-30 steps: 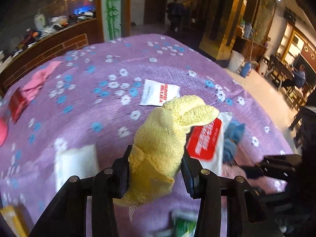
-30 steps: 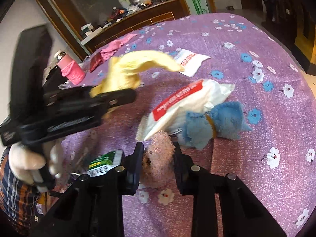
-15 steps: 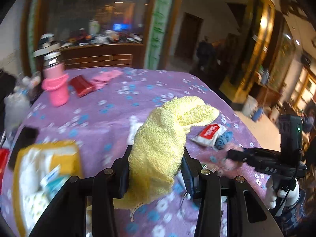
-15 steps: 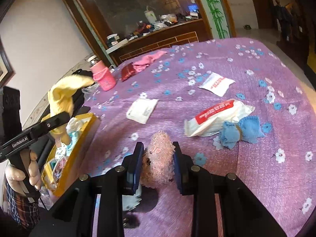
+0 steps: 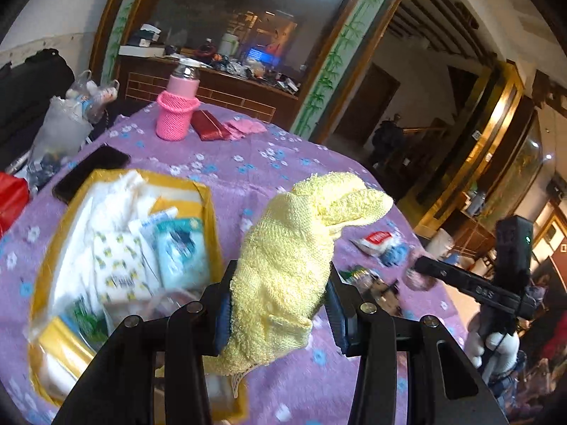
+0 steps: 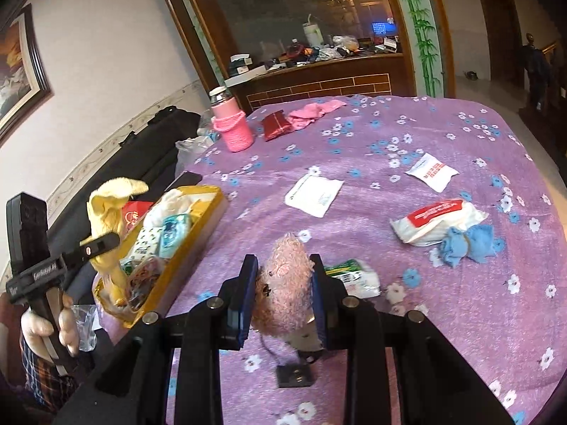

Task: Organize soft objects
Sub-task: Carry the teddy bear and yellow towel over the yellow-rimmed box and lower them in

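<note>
i've swung my left gripper (image 5: 280,304), clamped on the yellow towel (image 5: 297,244), over to the yellow tray (image 5: 209,212), ready to drop; right gripper (image 6: 283,297) clamps the pink plush (image 6: 283,283).

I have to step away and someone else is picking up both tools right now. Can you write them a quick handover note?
Left tool: shut on the yellow towel, held above the yellow tray.
Right tool: shut on the pink fluffy toy, over the purple tablecloth.
Done: the tray already holds several soft packs.
Left: drop in the towel and toy; the blue cloth, red-label wipes pack and two white sachets are on the cloth, not yet collected.
</note>
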A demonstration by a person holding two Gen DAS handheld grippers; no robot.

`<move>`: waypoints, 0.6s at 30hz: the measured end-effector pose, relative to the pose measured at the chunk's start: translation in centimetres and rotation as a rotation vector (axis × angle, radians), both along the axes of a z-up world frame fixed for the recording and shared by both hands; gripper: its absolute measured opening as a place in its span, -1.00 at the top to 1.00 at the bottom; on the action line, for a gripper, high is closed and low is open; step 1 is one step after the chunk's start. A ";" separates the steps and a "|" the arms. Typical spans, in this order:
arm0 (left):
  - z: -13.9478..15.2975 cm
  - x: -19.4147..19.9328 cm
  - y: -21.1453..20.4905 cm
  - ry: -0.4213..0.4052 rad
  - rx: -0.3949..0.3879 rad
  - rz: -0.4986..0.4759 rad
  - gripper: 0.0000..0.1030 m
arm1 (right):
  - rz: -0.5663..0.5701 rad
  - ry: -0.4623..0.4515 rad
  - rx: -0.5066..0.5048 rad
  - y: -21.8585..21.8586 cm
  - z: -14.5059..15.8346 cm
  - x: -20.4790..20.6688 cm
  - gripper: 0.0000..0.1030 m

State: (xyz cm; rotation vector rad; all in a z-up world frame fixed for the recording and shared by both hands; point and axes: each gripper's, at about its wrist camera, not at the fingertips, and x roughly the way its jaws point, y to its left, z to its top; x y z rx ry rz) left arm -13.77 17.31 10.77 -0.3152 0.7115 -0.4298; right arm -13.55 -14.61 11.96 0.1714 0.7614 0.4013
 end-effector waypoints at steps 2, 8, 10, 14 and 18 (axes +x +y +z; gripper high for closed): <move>-0.5 -1.0 -0.9 0.011 0.007 -0.038 0.09 | -0.005 -0.005 0.005 0.0 -0.1 -0.7 0.47; -2.9 -3.5 -5.4 0.078 0.017 -0.197 0.10 | -0.019 0.026 0.025 -0.7 -0.9 -3.4 0.46; -3.4 -4.2 -6.2 0.092 0.013 -0.231 0.09 | -0.013 0.043 0.019 -0.7 -1.5 -4.4 0.46; -4.4 -6.0 -6.3 0.116 -0.010 -0.280 0.09 | 0.039 0.085 0.011 0.7 -2.5 -5.2 0.46; -4.1 -6.2 -3.2 0.112 -0.049 -0.214 0.09 | 0.122 0.097 -0.001 3.8 -2.6 -4.8 0.46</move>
